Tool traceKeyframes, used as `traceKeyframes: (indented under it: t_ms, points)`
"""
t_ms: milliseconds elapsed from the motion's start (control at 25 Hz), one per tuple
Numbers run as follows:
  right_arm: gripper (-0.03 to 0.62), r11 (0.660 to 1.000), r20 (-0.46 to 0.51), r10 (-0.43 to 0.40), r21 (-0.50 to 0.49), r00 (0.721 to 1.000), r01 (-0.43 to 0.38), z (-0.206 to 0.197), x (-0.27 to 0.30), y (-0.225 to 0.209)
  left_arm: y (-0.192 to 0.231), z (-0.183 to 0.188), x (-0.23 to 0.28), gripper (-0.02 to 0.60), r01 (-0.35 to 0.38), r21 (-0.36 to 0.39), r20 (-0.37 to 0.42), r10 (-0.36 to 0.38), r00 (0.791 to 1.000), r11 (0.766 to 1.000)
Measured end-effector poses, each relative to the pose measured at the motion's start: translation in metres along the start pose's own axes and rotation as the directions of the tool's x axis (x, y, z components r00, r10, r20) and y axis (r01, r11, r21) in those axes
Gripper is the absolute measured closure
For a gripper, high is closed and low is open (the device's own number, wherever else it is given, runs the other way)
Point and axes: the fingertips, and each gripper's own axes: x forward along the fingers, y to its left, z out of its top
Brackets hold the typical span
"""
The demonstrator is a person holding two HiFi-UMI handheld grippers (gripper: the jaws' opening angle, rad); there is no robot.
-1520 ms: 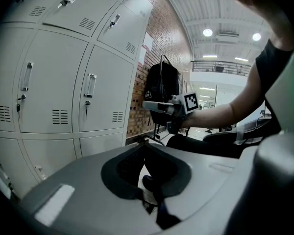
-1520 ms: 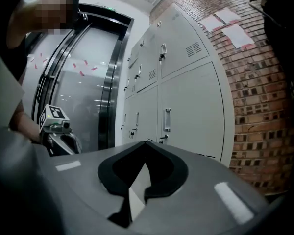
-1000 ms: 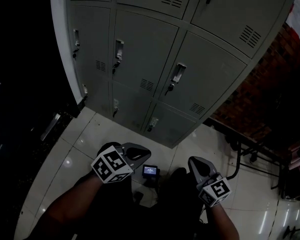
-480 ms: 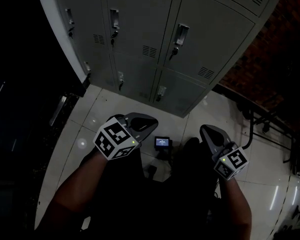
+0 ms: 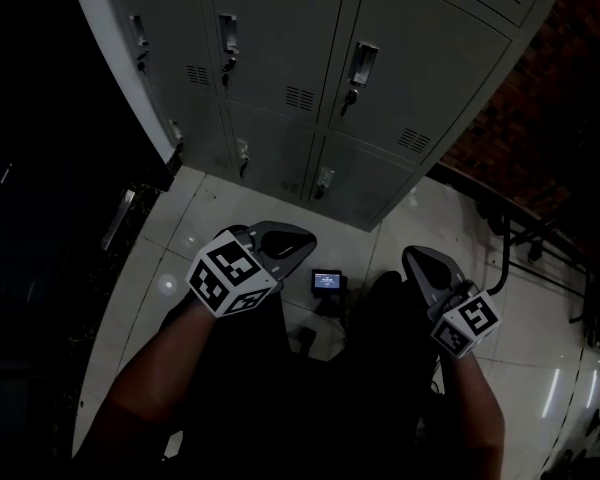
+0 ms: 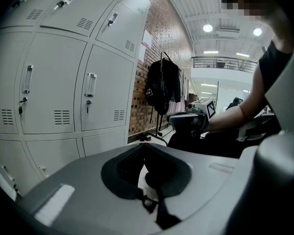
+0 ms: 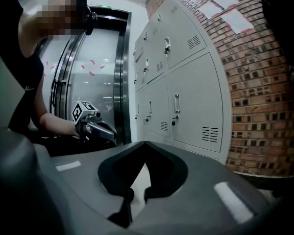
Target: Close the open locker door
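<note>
A bank of grey metal lockers [image 5: 280, 48] fills the top of the head view, and every door I can see lies flush. No door stands open in any view. My left gripper [image 5: 292, 240] hangs low over the tiled floor, shut with nothing in it. My right gripper [image 5: 420, 266] hangs level with it to the right, also shut and empty. In the left gripper view the lockers [image 6: 54, 82] stand some way ahead and the right gripper [image 6: 186, 121] shows at the side. In the right gripper view the lockers [image 7: 186, 82] stand to the right.
A small device with a lit screen [image 5: 327, 281] sits on the white tile floor [image 5: 210, 218] between the grippers. A brick wall [image 5: 540, 98] runs right of the lockers, with a metal rack [image 5: 510, 248] and a hanging black jacket [image 6: 161, 87]. A steel-framed glass door [image 7: 103, 72] stands left.
The head view has shifted, so the lockers sit higher in the picture and the grippers a little higher and to the right. Both grippers stay shut and empty.
</note>
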Motion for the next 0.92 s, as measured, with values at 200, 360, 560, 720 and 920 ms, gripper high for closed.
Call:
traceKeyframes:
  t_ms: [200,360,560,720,920]
  points:
    - [0.592,1.0,-0.028,-0.018,-0.015,0.999,0.017,-0.0052,-0.0005,-0.0059,0.0004,0.0003,0.0006,0.569,0.0,0.003,-0.002,0.0,1.0,1.0]
    - [0.592,1.0,-0.03,-0.017,-0.018,0.999,0.017,-0.0054,-0.0001,-0.0051,-0.0004,0.0002,0.0002,0.569,-0.002,0.006,-0.006,0.002,1.0,1.0]
    - [0.592,1.0,-0.011,-0.006,0.006,1.0,0.006,-0.0019,0.0007,-0.0029,-0.0001,-0.0004,0.0001,0.569,-0.003,0.007,-0.008,0.003,1.0,1.0]
    - [0.592,1.0,-0.023,-0.01,-0.012,1.0,0.01,-0.0046,0.0009,-0.0031,-0.0002,-0.0011,0.0005,0.569,-0.004,0.009,-0.007,0.004,1.0,1.0]
    - [0.592,1.0,-0.019,-0.007,-0.006,1.0,0.007,-0.0037,0.0015,-0.0031,0.0008,-0.0011,0.0008,0.569,-0.005,0.01,-0.007,0.005,1.0,1.0]
